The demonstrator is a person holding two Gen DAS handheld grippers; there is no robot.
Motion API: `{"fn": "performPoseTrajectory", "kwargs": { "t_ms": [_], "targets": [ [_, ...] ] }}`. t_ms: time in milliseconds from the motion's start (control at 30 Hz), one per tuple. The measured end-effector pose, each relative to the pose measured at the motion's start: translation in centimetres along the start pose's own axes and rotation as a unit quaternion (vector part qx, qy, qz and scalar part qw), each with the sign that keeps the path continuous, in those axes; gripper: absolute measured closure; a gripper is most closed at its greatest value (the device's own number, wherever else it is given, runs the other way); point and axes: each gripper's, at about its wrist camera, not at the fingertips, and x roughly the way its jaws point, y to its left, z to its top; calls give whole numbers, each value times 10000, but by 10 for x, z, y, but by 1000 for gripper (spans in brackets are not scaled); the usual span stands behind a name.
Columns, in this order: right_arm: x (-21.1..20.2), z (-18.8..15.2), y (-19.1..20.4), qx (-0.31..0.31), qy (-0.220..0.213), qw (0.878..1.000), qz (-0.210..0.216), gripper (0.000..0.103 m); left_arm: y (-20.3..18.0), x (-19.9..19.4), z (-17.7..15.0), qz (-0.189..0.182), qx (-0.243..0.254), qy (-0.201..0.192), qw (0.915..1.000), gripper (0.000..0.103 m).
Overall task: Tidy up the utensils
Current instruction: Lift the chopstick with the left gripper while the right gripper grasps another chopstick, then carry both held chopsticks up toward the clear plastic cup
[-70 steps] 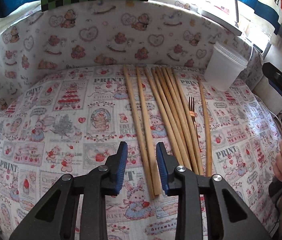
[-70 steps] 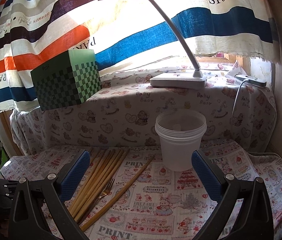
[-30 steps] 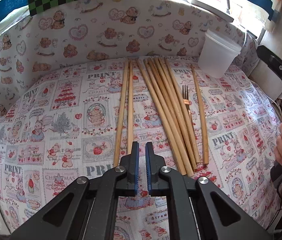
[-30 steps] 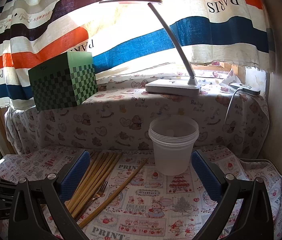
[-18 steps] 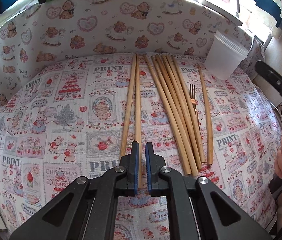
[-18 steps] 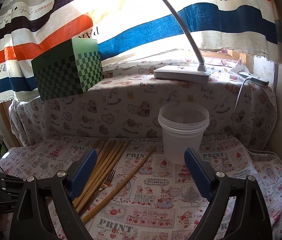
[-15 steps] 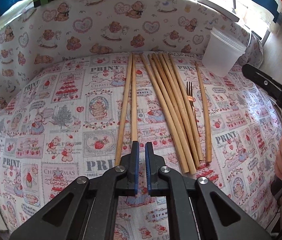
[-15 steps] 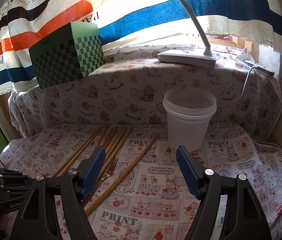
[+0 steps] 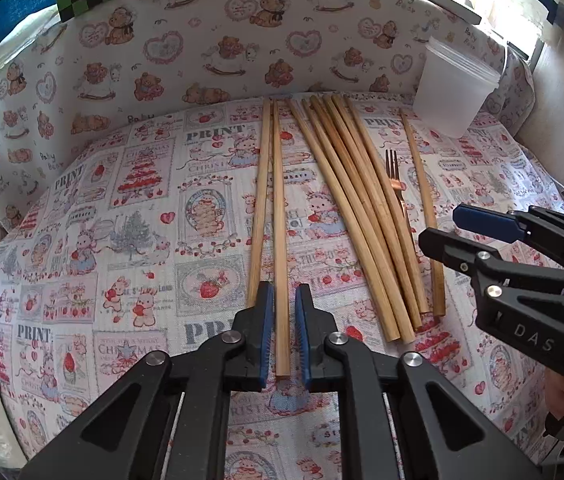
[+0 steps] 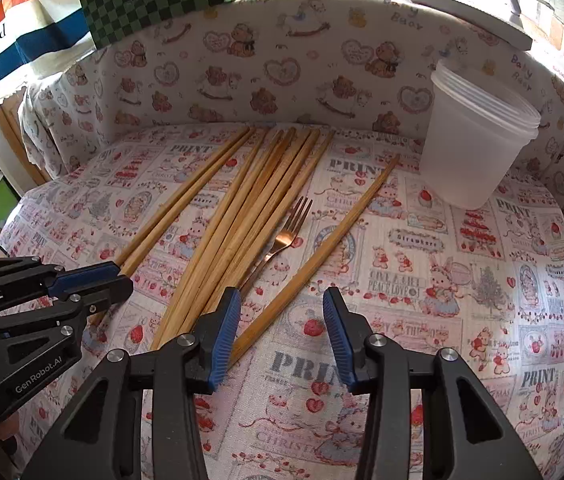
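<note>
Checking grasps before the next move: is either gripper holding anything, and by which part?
Nothing held. The left gripper brackets a chopstick's near end without touching; the right gripper is open.

On the cloth [image 10: 462,292], the fork [image 10: 282,240] is lying beside a bundle of sticks [image 10: 242,216]. 2 sticks [image 9: 272,208] are lying left of the fork, 1 stick [image 10: 322,256] right of it, and the cup [image 10: 478,140] is standing farther right, behind.

left gripper [image 9: 282,332]: jaws now slightly parted around one chopstick [image 9: 280,240], no longer clamped shut
right gripper [image 10: 280,330]: now lower, over the loose chopstick [image 10: 322,256], jaws narrower
</note>
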Motion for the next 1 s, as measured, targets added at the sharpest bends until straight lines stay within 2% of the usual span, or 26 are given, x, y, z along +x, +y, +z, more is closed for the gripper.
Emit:
{"fn": "performPoseTrajectory", "kwargs": {
  "t_ms": [67,133,200,300,400,500,533,633,700,800,900,1000],
  "targets": [
    [4,-2,3,-9,84,10000,-39,58,1,1,2,34,1,19,10000,97],
    [5,-3,6,-59,75,9999,-120,59,7,-1,3,-147,-142,-65,9998,97],
    [5,-4,10,-102,68,9998,-164,63,12,-14,5,-122,-215,-368,9990,97],
    [6,-5,12,-77,132,9996,-233,72,19,-46,6,-109,-206,-1053,9942,97],
    [2,-7,7,-4,83,9995,-307,73,20,-75,7,-168,-225,-1753,9841,97],
    [1,-10,14,-243,11,9985,-485,74,22,-99,2,-130,-249,-2408,9702,97],
    [1,-10,16,-283,-8,9983,-506,82,22,-106,0,-127,-259,-2599,9652,97],
    [-3,-14,11,-82,-82,9991,-409,89,25,-121,-2,-88,-275,-3031,9525,97],
    [-8,-18,3,22,-201,9989,-427,94,27,-130,-4,-118,-266,-3200,9470,97],
    [-26,-16,-10,152,-457,9982,-354,95,26,-134,-5,-44,-239,-3247,9455,97],
    [-57,-10,-19,202,-990,9939,-441,95,25,-133,-6,-29,-226,-3283,9443,97],
    [-91,-4,-23,121,-1628,9841,-697,96,23,-133,-8,25,-206,-3325,9429,97]
  ]
}}
